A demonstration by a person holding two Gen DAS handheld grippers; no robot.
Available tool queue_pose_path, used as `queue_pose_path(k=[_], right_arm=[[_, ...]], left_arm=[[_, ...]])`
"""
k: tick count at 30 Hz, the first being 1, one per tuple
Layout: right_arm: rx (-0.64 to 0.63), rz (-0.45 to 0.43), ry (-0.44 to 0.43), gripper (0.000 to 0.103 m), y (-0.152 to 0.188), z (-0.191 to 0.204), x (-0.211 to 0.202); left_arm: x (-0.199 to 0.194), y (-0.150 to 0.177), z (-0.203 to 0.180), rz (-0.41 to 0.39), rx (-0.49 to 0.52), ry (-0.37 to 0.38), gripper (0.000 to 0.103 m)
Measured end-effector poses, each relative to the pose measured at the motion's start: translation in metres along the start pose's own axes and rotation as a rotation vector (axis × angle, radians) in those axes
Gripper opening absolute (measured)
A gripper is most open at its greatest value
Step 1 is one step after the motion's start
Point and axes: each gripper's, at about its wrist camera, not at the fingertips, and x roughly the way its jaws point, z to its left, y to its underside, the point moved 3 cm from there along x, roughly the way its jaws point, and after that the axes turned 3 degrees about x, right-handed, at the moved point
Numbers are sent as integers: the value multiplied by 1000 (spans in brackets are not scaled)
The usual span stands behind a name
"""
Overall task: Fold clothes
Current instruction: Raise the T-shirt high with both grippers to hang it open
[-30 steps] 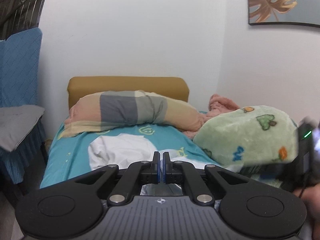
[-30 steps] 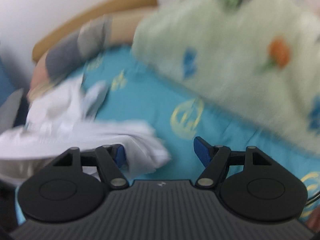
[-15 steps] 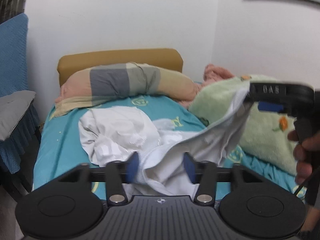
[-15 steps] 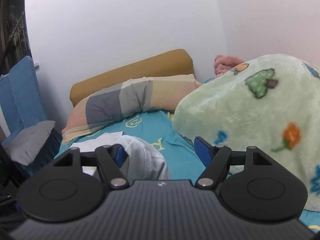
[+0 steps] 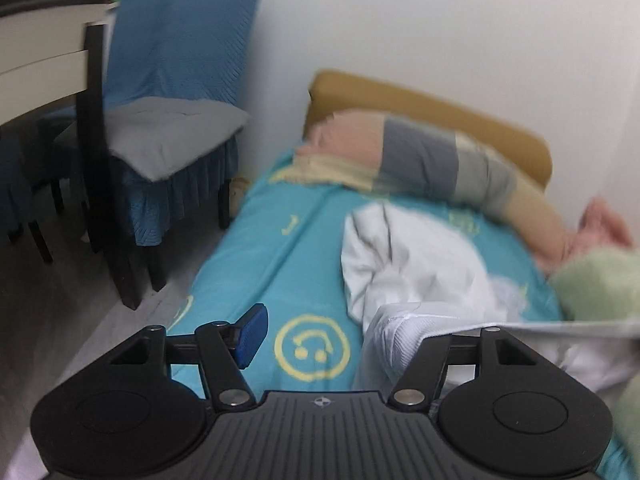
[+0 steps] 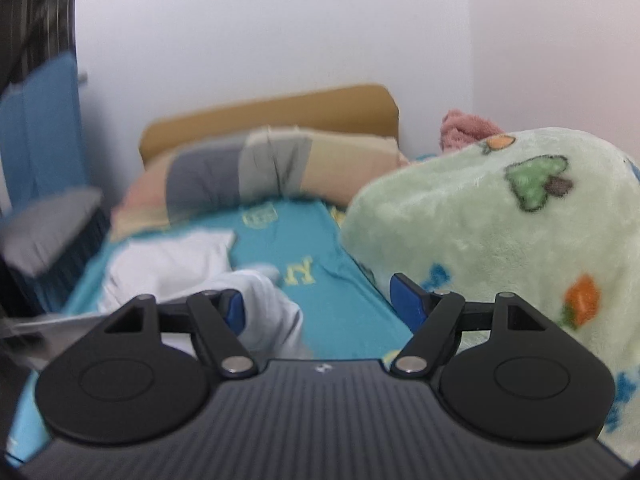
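Turquoise bedsheet (image 5: pixel 304 240), printed with yellow smiley faces and letters, fills the near ground in both views. Closest in, the left gripper (image 5: pixel 340 344) hovers low over the sheet with its jaws opening; only the blue pad on one finger shows clearly, and the ribbed edge of the white garment (image 5: pixel 420 264) lies over the other finger (whether the cloth is pressed or merely draped there I cannot tell, though the gap between the pads is mostly bare sheet). That white garment is a crumpled heap on the middle of the bed, one part stretched flat toward the right edge of the left wrist view.

From the other side, the right gripper (image 6: pixel 318 304) stands wide apart, its jaws widening a little. A fold of the white garment (image 6: pixel 272 312) bulges up just beside its left blue pad, touching or nearly so, and is not pinched between the two pads.

Beside the right gripper rises a pale green fleece blanket (image 6: pixel 500 240) with dinosaur and carrot prints, piled high along the wall side of the bed. Beyond the garment lies a long patchwork pillow (image 6: pixel 264 168) in peach, grey and cream, against a mustard headboard (image 6: pixel 280 110). A pink cloth (image 6: pixel 466 126) sits bunched in the far corner. Off the bed's other side stands a chair (image 5: pixel 168 120) with a blue cover and a grey cushion.
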Motion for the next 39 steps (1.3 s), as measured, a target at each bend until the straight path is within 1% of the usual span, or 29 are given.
queue_pose_path(k=[2,5,7,8,9,11,13,16,18,20,23,27,30,33,35,37,39], right_arm=[[-19,68,10,74,9,0,10],[-5,173,16,74,24,-5,18],[11,175,31,78,27,-9,9],[20,175,38,82,28,-10,5],[28,161,48,82,28,-12,-2],[43,60,73,83,16,-15,-27],[61,-49,77,82,-5,-17,-56],[43,-224,67,83,-50,-15,-109],[28,-336,53,83,-86,-13,-148],[26,-427,30,83,-123,-12,-187],[12,-533,1,83,-175,-10,-244],[34,-635,-57,82,-238,-14,-315],[38,-700,-90,82,-270,-17,-369],[14,-763,-112,82,-290,-16,-420],[-1,-787,-124,82,-302,-16,-446],[-16,-803,-131,82,-312,-15,-466],[-44,-817,-118,83,-320,-16,-476]], left_arm=[[-14,-5,2,-47,-5,1,64],[-35,-7,0,-116,2,11,64],[-48,-8,-1,-145,-4,19,64],[-54,-9,-2,-159,-4,27,64],[-60,-11,-4,-173,-5,36,64],[-79,-18,-8,-218,-13,48,65],[-102,-32,-12,-276,-27,59,65],[-143,-60,-23,-367,-41,80,65],[-175,-87,-32,-435,-37,103,65],[-209,-116,-45,-501,-4,121,65],[-263,-162,-65,-589,88,103,68],[-337,-217,-81,-673,120,138,70],[-398,-247,-89,-743,142,143,73],[-454,-267,-94,-800,160,135,74],[-483,-277,-95,-819,163,142,76],[-502,-284,-95,-823,167,154,79],[-516,-288,-95,-821,172,167,81]])
